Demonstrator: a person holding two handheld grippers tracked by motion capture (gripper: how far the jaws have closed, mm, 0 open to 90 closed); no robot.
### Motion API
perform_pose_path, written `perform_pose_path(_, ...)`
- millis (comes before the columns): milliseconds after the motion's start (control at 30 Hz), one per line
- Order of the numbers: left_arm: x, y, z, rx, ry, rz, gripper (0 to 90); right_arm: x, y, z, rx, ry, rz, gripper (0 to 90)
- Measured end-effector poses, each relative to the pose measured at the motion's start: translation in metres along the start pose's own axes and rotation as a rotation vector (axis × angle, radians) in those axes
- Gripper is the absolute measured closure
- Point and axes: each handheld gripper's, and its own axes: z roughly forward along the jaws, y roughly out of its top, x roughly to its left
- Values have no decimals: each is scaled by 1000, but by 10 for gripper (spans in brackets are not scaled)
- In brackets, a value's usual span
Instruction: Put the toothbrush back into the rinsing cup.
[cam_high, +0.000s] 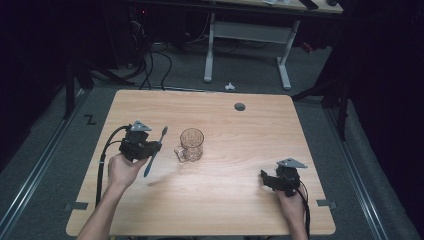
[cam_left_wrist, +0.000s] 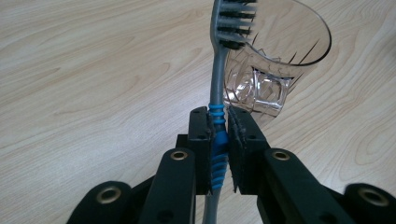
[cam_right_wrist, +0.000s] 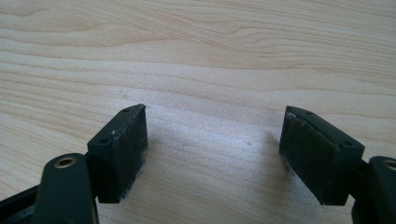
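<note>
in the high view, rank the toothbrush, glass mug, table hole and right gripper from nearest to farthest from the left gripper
1. Toothbrush: clamped in the left gripper itself, brush end pointing away from the person.
2. Glass mug: just to its right, mid-table.
3. Table hole and right gripper: both far off, the hole toward the far edge, the gripper near the right front; too close to call.

A light wooden table (cam_high: 225, 200) stands on grey carpet (cam_high: 45, 165) in a dark room, cables (cam_high: 150, 65) trailing behind.

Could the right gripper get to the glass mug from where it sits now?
Probably yes: the right gripper is open, and bare table lies between it and the glass mug. The left gripper, holding the toothbrush, is on the mug's other side.
</note>
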Motion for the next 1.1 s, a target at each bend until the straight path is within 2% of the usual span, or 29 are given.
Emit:
perform_pose_path(167, -1, 1, -4, -29, -11, -5, 803, 0, 0, 0, 0, 0, 1, 237)
perform_pose_path(300, -2, 1, -10, -77, -24, -8, 804, 0, 0, 0, 0, -1, 1, 237)
perform_pose_path(433, -3, 2, -13, -90, -28, -12, 803, 0, 0, 0, 0, -2, 1, 237)
perform_pose_path(533, -6, 7, -18, -115, -34, -3, 803, 0, 0, 0, 0, -2, 2, 237)
perform_pose_path(600, -6, 8, -18, -115, -33, 2, 803, 0, 0, 0, 0, -2, 2, 237)
perform_pose_path(633, -7, 9, -18, -115, -28, 21, 804, 0, 0, 0, 0, -2, 2, 237)
perform_pose_path(700, -8, 10, -20, -130, -27, 25, 804, 0, 0, 0, 0, -2, 2, 237)
perform_pose_path(833, -8, 11, -25, -177, -43, 14, 803, 0, 0, 0, 1, -4, 3, 237)
perform_pose_path(967, -8, 12, -23, -214, -67, -3, 804, 0, 0, 0, 1, -4, 2, 237)
perform_pose_path(1100, -10, 14, -20, -225, -72, -3, 804, 0, 0, 0, 1, -4, 2, 237)
